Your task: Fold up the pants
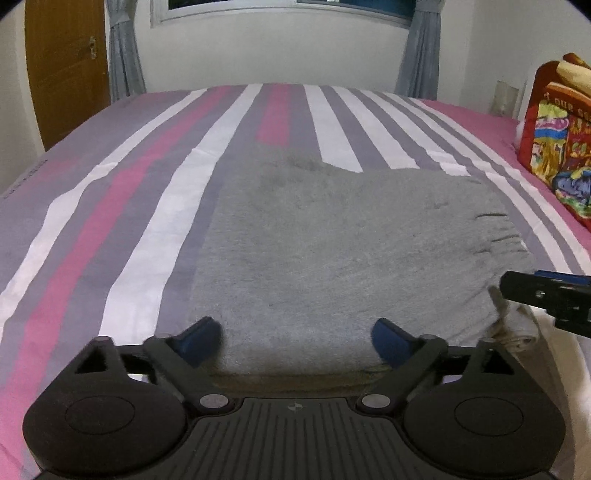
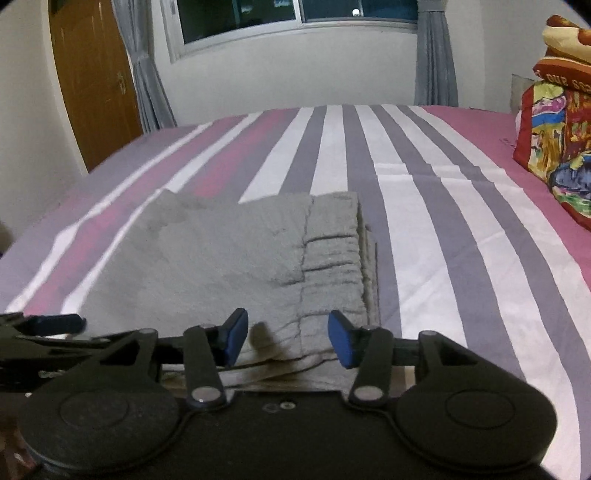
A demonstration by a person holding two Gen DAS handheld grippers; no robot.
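Note:
The grey pants lie folded in a flat stack on the striped bed sheet, waistband to the right. In the right wrist view the pants show a gathered elastic waistband at their right edge. My left gripper is open, its blue pads straddling the near edge of the stack. My right gripper is open over the near waistband corner, holding nothing. It shows at the right edge of the left wrist view. The left gripper shows at the left of the right wrist view.
A colourful folded blanket sits on the bed at the right, also in the right wrist view. A wooden door stands at the back left. A window with grey curtains is behind the bed.

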